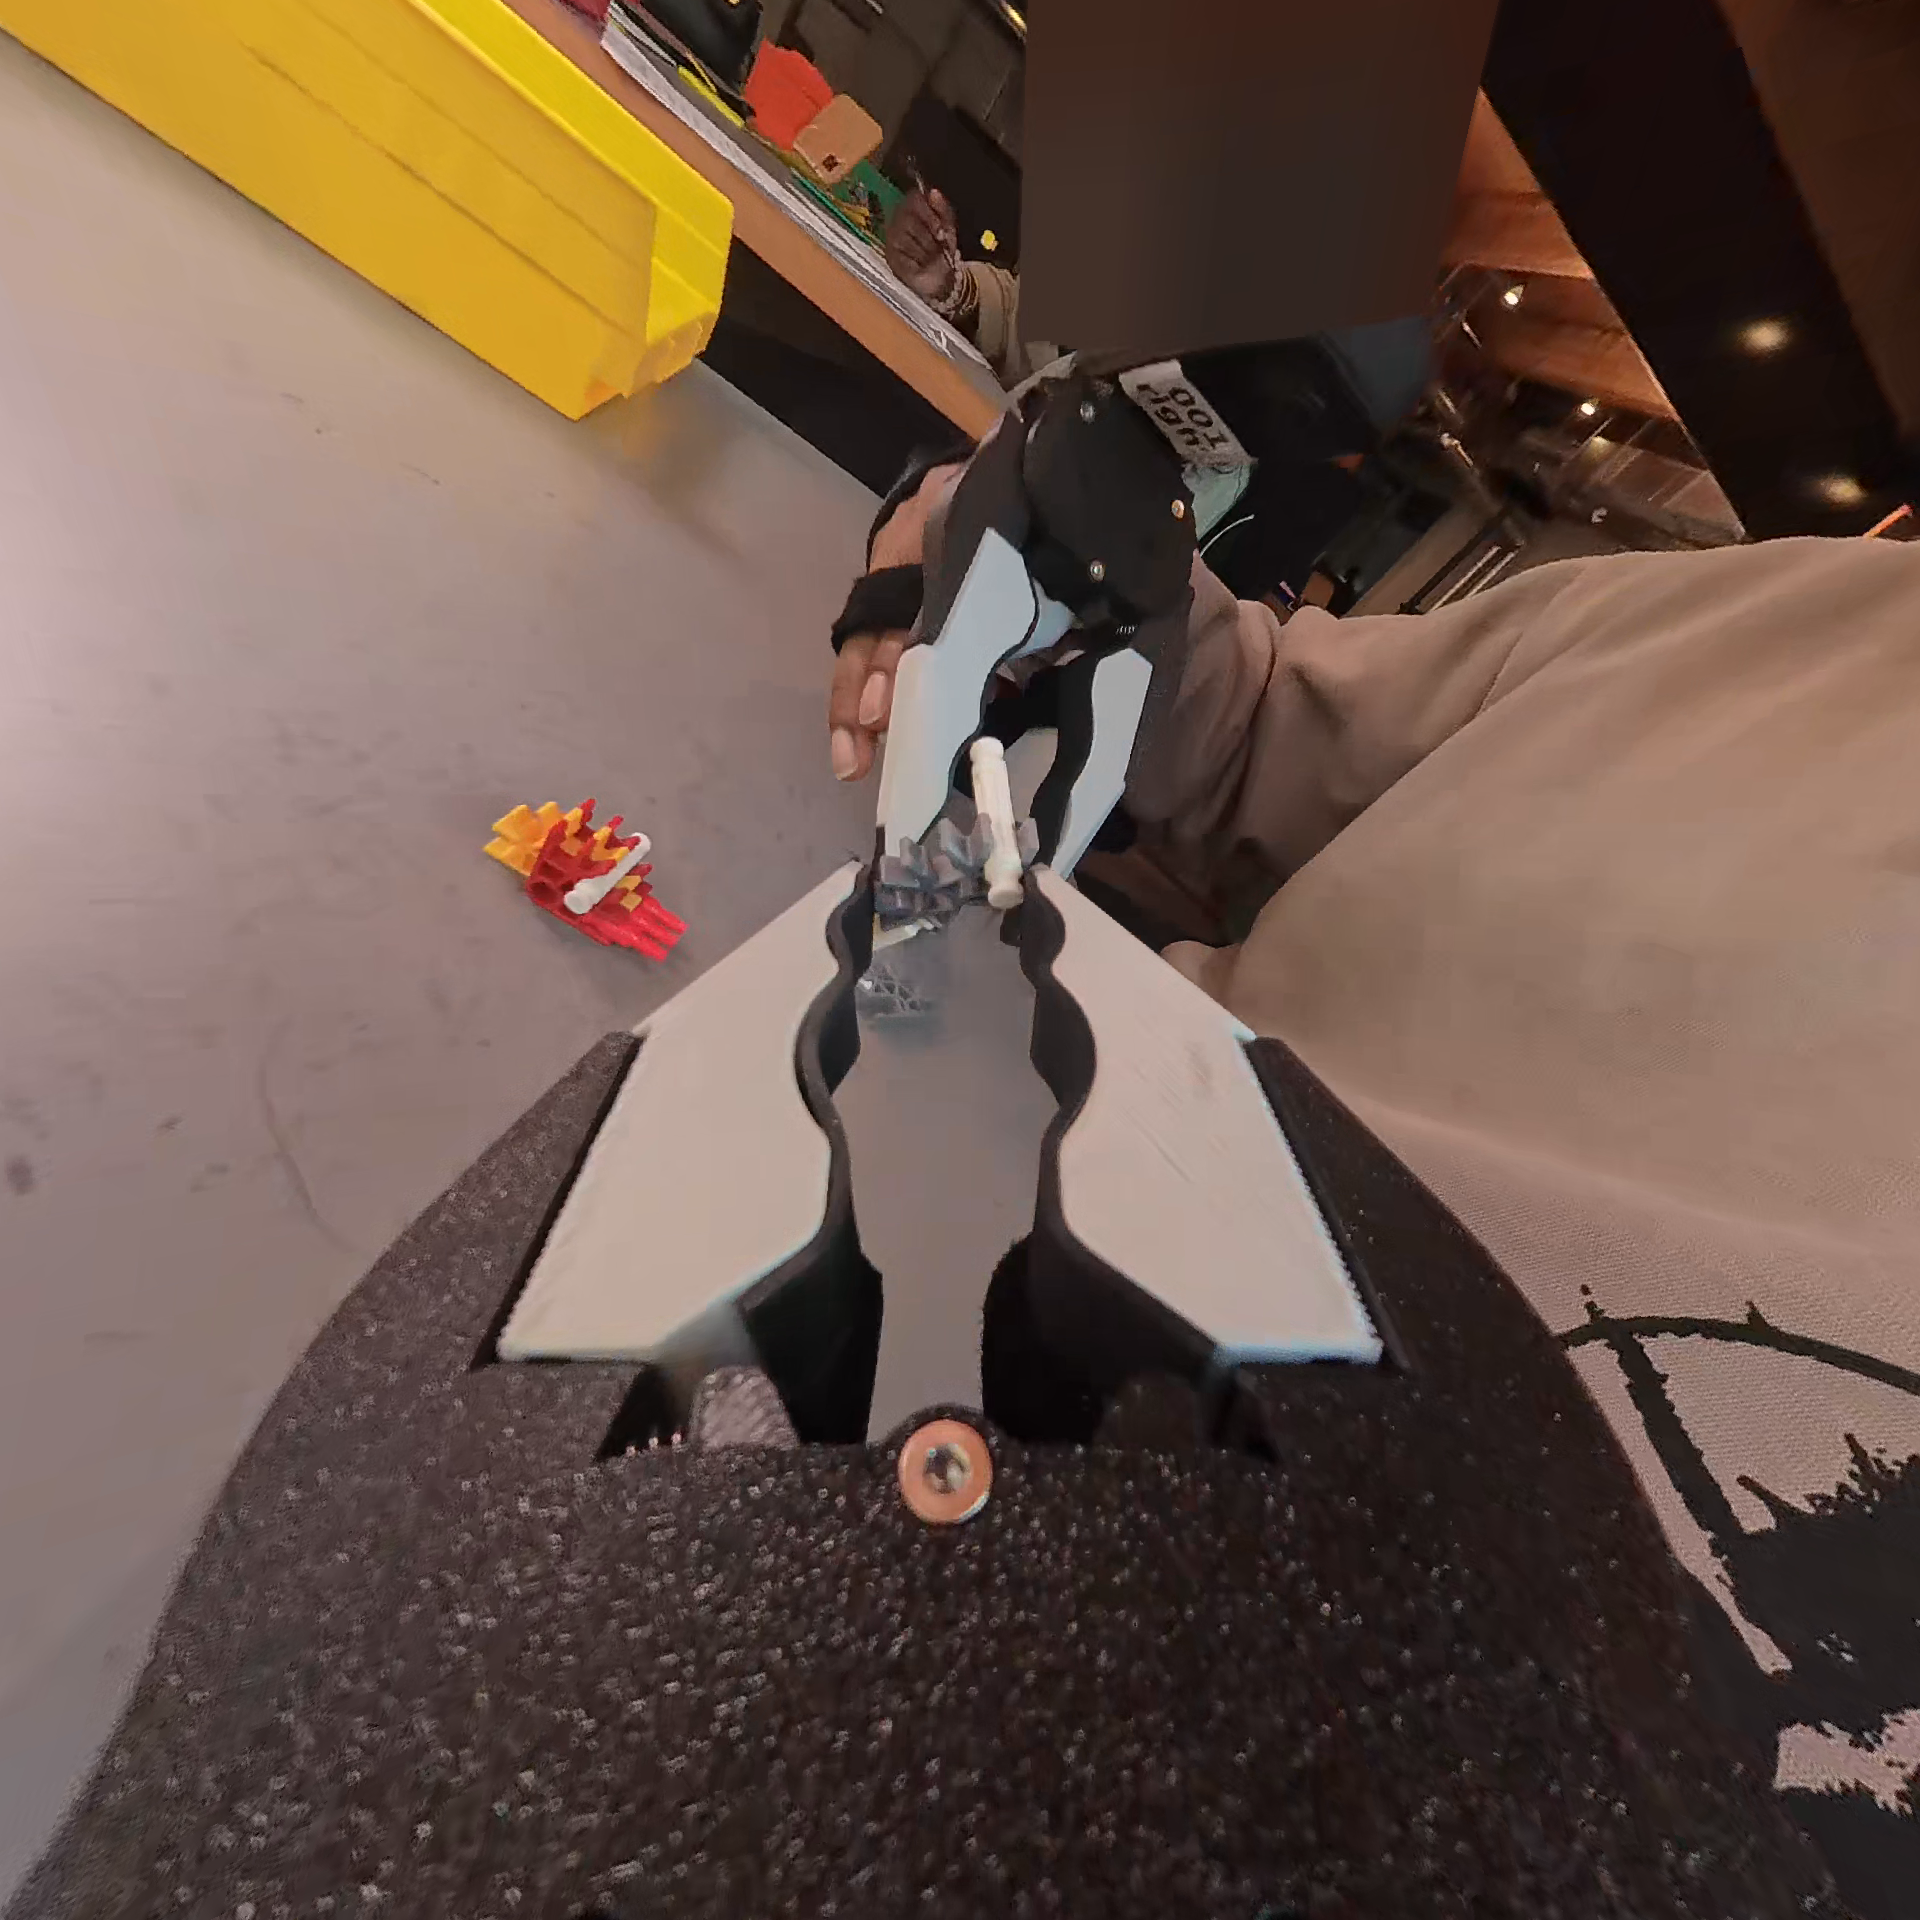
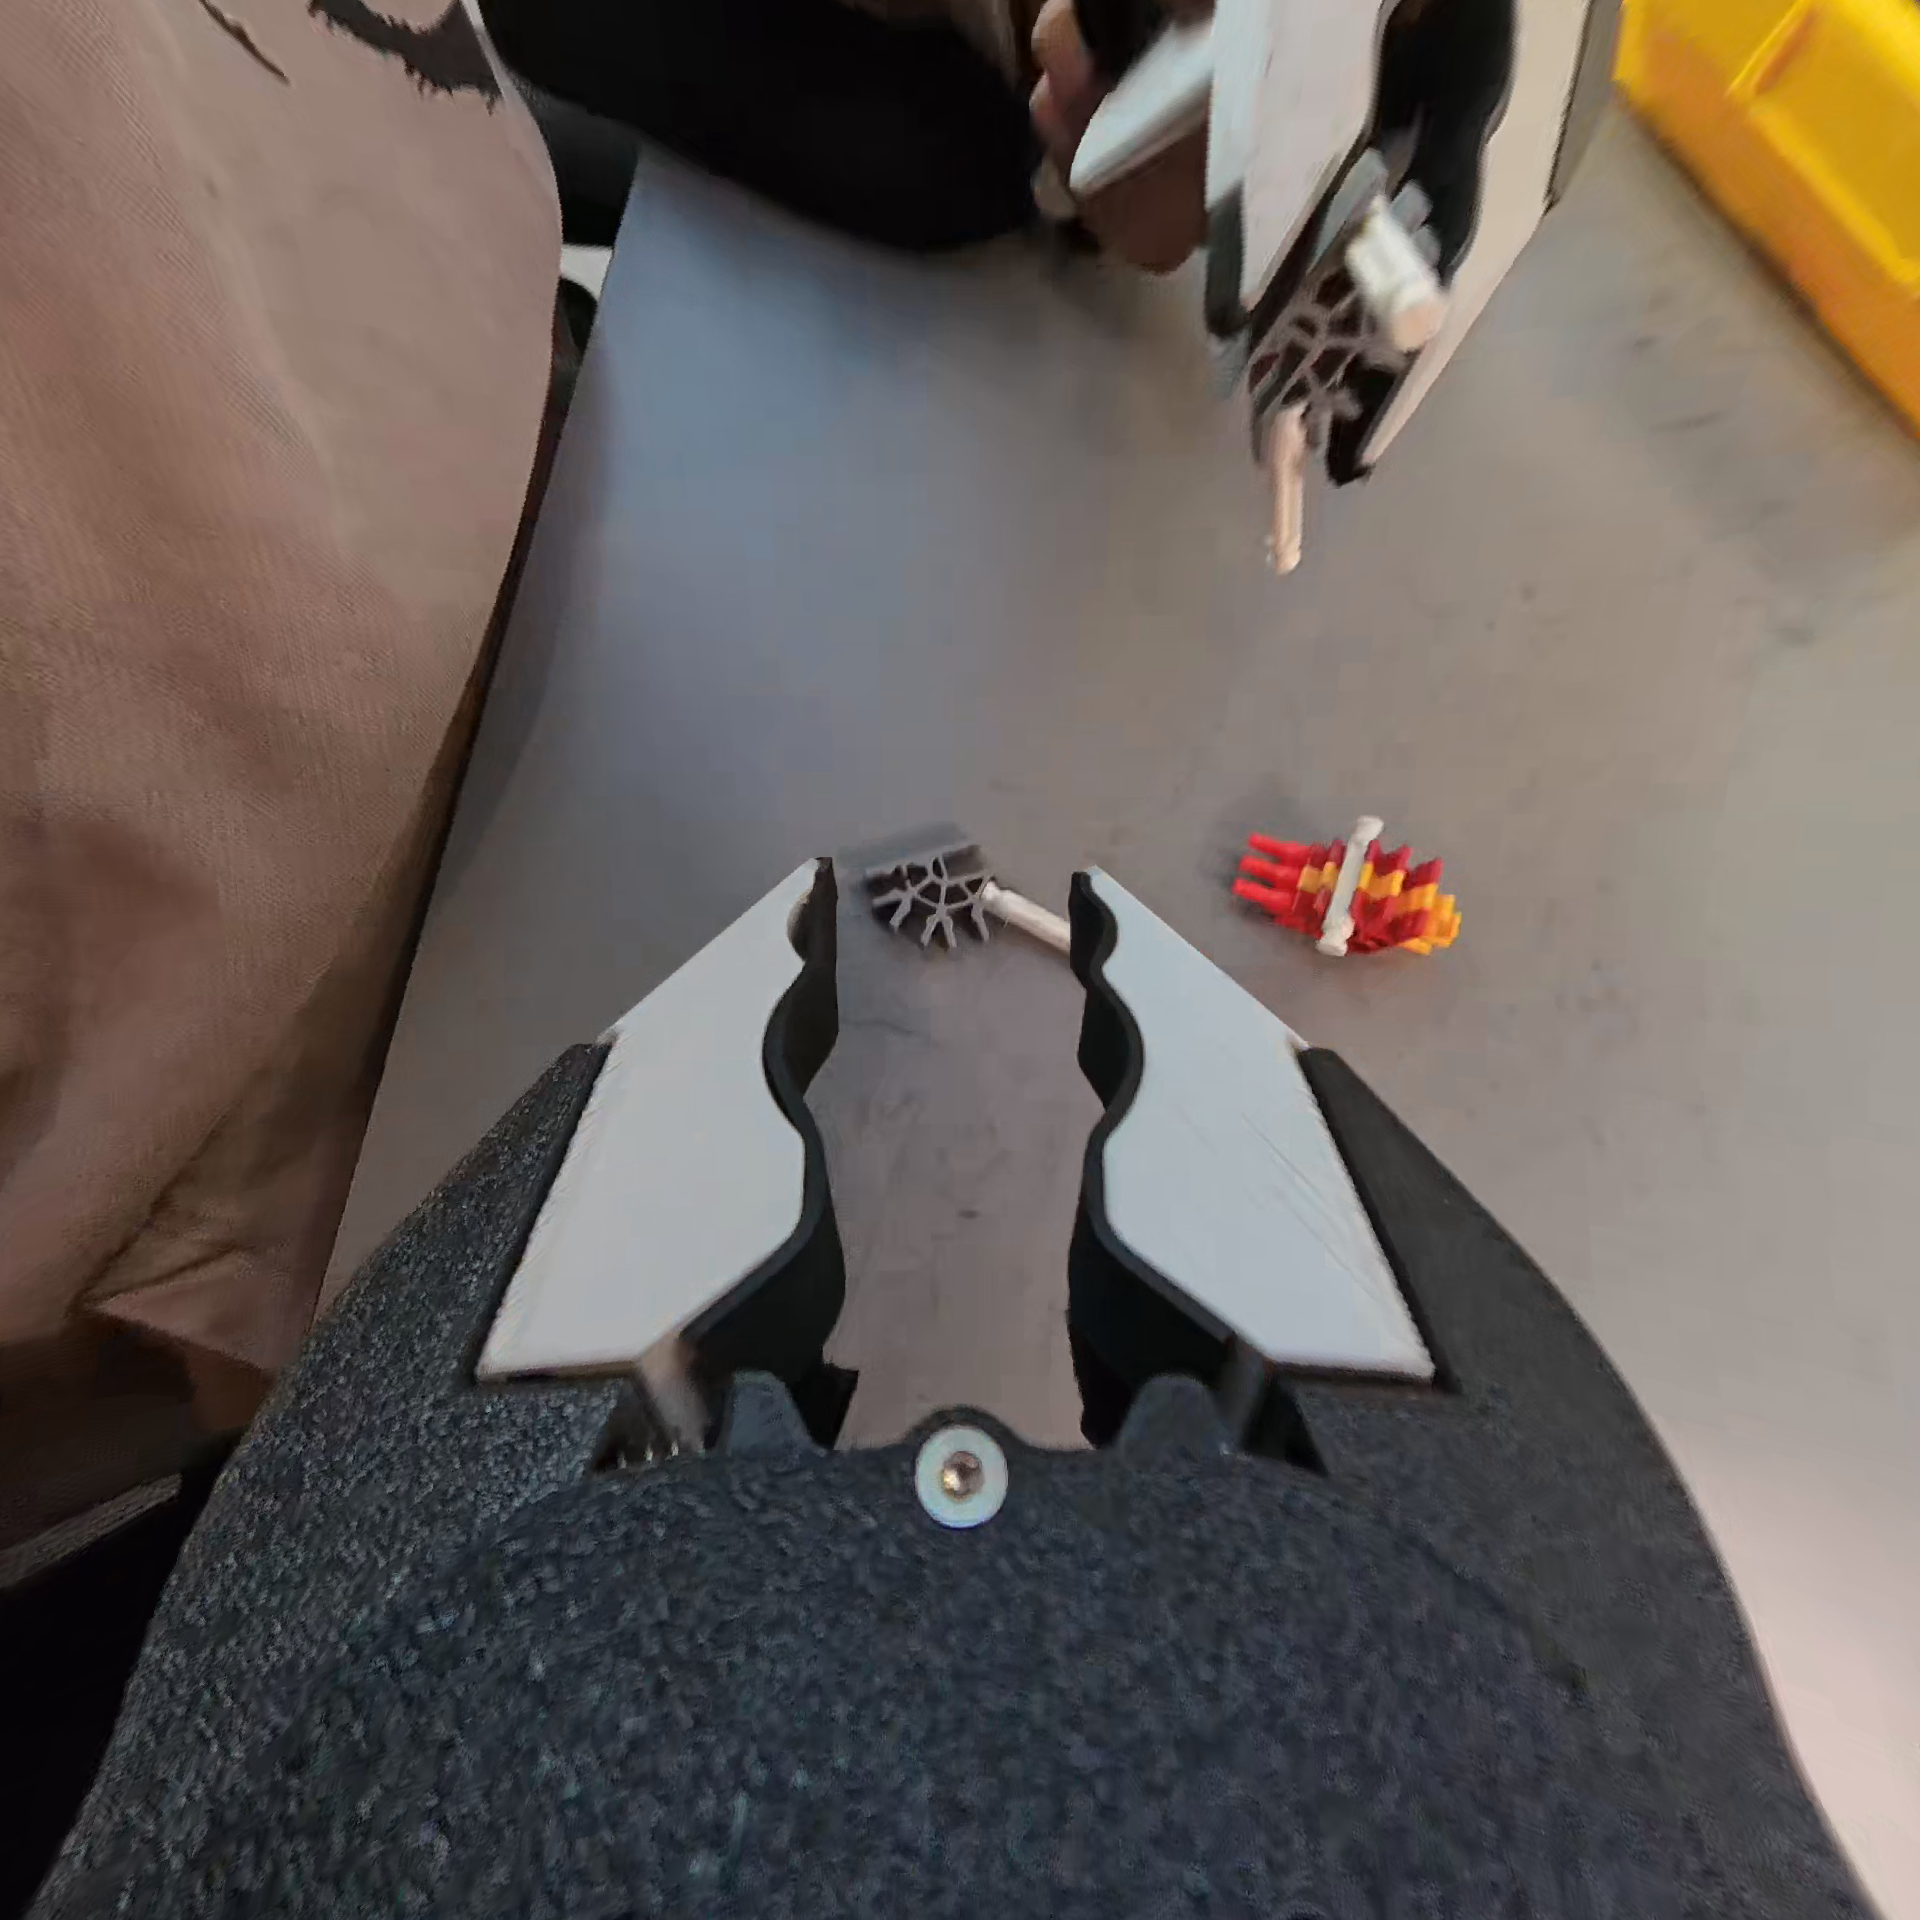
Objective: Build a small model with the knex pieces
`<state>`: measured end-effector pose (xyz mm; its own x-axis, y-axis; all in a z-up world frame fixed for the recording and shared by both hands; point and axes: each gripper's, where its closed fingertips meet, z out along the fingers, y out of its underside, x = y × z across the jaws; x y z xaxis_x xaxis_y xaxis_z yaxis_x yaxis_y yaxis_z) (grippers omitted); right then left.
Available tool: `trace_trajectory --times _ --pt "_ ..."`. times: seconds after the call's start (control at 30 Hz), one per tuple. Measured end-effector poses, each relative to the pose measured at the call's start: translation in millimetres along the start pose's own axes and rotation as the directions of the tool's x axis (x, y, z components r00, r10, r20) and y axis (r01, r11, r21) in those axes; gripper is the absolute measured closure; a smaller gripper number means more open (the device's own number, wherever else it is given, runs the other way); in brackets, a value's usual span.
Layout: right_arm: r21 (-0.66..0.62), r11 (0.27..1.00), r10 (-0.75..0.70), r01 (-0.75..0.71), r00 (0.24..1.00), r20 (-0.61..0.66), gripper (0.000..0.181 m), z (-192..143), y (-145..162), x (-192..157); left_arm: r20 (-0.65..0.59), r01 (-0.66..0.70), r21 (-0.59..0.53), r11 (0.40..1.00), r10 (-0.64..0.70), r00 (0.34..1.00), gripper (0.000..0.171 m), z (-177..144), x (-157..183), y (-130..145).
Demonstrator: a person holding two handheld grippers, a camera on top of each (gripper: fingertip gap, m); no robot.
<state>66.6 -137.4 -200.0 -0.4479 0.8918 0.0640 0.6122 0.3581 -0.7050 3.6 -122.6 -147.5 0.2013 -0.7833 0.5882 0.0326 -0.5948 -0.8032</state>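
Clamping grey snowflake connector (image 2: 1314, 343) (2 white rods (image 2: 1392, 275)) | left gripper (image 1: 945, 894) fingers tight | right gripper (image 2: 951, 883) wide, empty

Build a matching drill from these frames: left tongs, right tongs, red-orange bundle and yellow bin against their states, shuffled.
Things:
1. left tongs
2. right tongs
3. red-orange bundle
4. yellow bin

States:
A. open, holding nothing
B. lying mid-table, white rod across it
C. at the table's edge
D. shut on a grey connector

Pairs: 1-D, 2-A, 3-B, 4-C
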Motion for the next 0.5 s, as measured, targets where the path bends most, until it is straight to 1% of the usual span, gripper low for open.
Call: trace_trajectory --times 0.1,0.23,0.4,0.43,0.5 --pt "-0.055 0.998 0.007 -0.004 0.998 0.055 0.137 9.8 13.3 -3.3 0.018 -0.012 -0.025 1.0 0.013 1.0 0.144 2.3 -2.0 4.3" --pt "-0.082 0.996 -0.018 0.023 0.998 0.068 0.138 15.8 15.2 7.3 0.025 -0.055 -0.074 0.996 0.057 0.998 0.144 7.4 0.7 11.5" --pt "-0.193 0.977 -0.063 0.093 0.986 0.157 0.135 26.2 22.2 2.1 0.024 -0.07 -0.089 0.994 0.073 0.997 0.144 8.0 1.6 13.7" --pt "-0.21 0.972 -0.067 0.101 0.985 0.161 0.136 28.4 24.1 2.3 0.025 -0.07 -0.087 0.994 0.072 0.997 0.144 7.6 1.4 13.4" --pt "-0.207 0.973 -0.068 0.099 0.986 0.153 0.144 29.6 22.2 4.7 0.026 -0.067 -0.084 0.994 0.07 0.997 0.144 6.7 0.8 12.8"
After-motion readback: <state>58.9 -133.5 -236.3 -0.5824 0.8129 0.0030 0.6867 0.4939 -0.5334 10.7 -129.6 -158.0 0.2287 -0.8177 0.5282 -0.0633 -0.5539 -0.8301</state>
